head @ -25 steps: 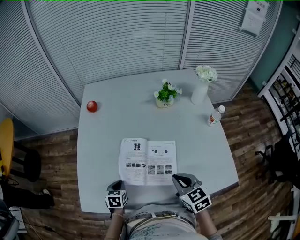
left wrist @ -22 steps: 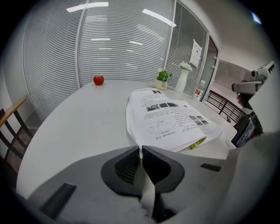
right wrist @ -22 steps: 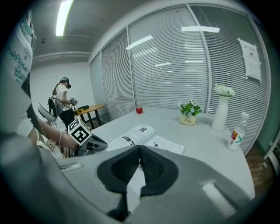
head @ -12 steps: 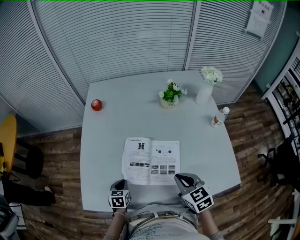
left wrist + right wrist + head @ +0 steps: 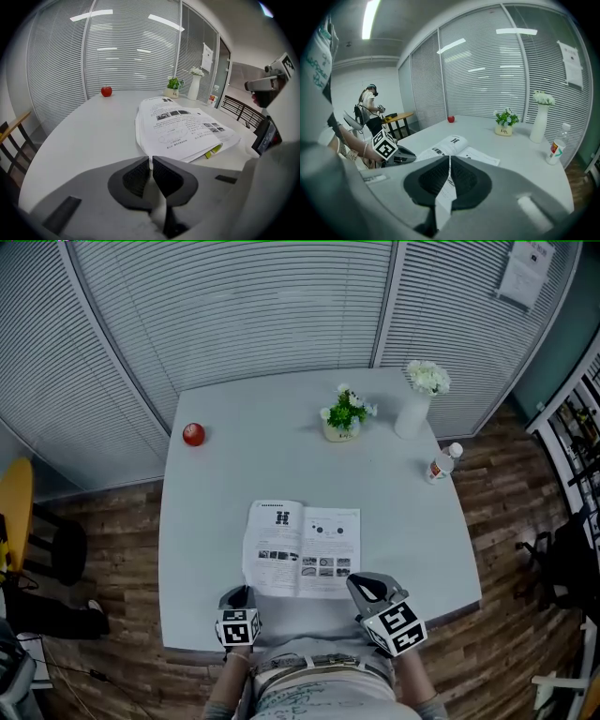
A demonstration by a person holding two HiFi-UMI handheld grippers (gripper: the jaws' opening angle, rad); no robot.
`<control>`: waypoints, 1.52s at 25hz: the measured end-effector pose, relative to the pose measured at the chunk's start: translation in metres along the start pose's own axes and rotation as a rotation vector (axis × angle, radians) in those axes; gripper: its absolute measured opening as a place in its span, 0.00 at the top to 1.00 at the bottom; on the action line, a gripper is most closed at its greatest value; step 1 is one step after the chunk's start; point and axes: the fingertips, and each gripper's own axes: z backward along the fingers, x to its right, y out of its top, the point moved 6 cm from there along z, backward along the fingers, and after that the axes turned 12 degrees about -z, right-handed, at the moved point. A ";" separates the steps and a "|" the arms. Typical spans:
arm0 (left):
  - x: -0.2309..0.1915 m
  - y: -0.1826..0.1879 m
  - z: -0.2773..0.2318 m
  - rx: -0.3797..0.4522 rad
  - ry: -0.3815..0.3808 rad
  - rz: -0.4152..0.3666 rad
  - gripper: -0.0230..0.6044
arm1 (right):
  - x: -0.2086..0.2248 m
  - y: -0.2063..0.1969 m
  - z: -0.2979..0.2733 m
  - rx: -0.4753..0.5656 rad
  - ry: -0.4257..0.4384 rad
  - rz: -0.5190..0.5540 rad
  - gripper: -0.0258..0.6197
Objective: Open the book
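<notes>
The book (image 5: 302, 549) is found lying open on the tabletop (image 5: 281, 465), close to the near edge, with two printed pages turned upward. It lies just beyond the left tongs (image 5: 236, 594) and the right tongs (image 5: 356, 583), which are held at the near edge, one at each side. In the left gripper view the left tongs (image 5: 151, 161) are seen pressed together with nothing between them, and the near left corner of the book (image 5: 180, 126) lies just past their tips. The right tongs (image 5: 449, 161) are likewise closed and empty; only a thin slit is left.

The book is judged to be a soft paper booklet, light and easily bent. In the left gripper view its sheets are seen slightly fanned at the near side. On the smooth tabletop it would probably slide if it were pushed from the side. If a page must be turned, a hold is best taken at the free outer edge or a near corner, with only a few sheets pinched; for this the tongs must first be opened. The opposite page could be pressed flat by the other tongs. The paper may be creased or torn if it is squeezed hard or pulled fast.
</notes>
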 end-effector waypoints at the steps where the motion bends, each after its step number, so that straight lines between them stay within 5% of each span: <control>1: 0.000 0.000 0.000 -0.001 0.002 -0.001 0.93 | 0.000 0.000 0.000 0.001 0.001 -0.001 0.94; 11: -0.002 0.002 0.000 0.004 0.005 0.047 0.90 | 0.004 0.000 0.001 0.030 0.005 -0.017 0.94; 17: -0.012 0.001 0.010 0.025 0.018 0.114 0.78 | 0.005 0.000 0.001 0.038 0.003 -0.011 0.94; 25: -0.006 0.023 0.021 0.074 -0.009 0.016 0.73 | 0.005 0.000 0.000 0.044 -0.009 -0.014 0.94; 38: 0.022 0.067 0.024 0.225 -0.139 0.025 0.73 | 0.007 0.000 0.003 0.051 -0.025 -0.019 0.93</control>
